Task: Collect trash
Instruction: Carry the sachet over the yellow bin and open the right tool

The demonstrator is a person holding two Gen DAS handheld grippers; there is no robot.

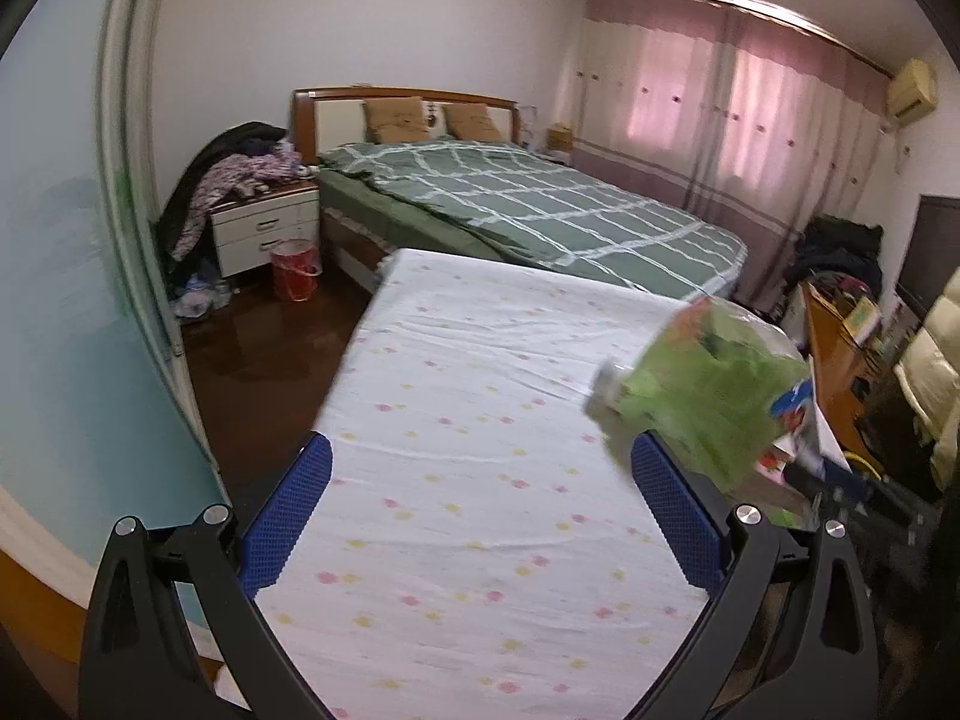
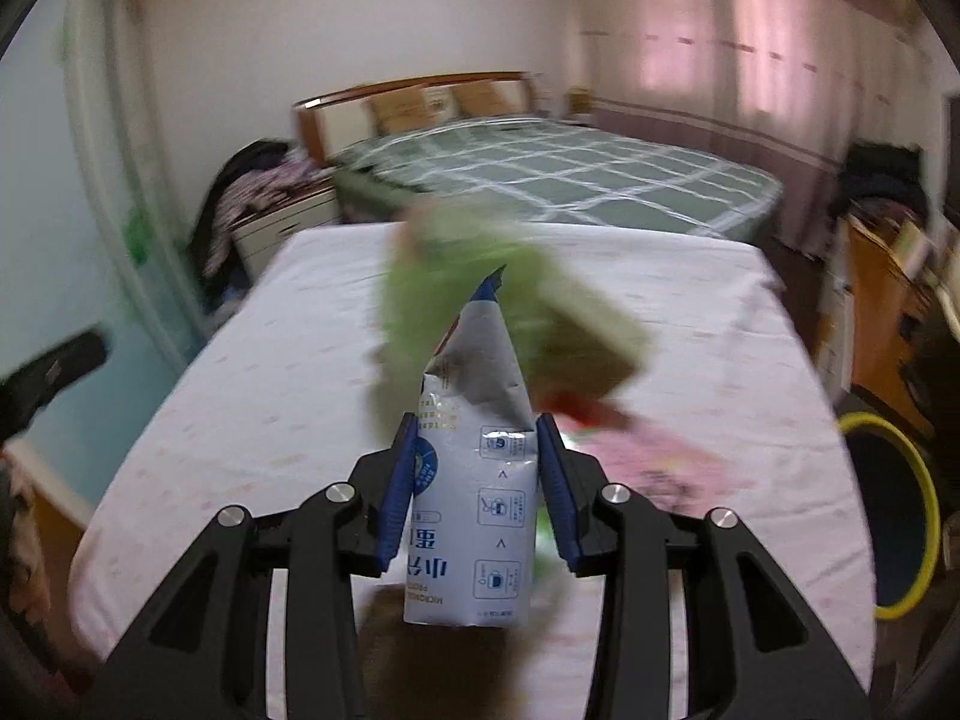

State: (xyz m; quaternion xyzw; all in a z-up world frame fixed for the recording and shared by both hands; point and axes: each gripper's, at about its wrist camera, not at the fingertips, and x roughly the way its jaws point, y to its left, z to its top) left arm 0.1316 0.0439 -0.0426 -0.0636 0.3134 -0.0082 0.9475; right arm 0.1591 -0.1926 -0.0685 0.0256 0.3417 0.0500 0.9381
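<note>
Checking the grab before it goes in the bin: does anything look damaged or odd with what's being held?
Yes. The white carton clamped in the right gripper is crushed flat and creased at its top. A blurred green wrapper hangs beyond it. The left gripper is open, holding nothing.

surface: bed in white dotted sheet (image 1: 480, 480) filled centre frame | on it: pink wrapper (image 2: 660, 468), right of centre, blurred | elsewhere bare
</note>
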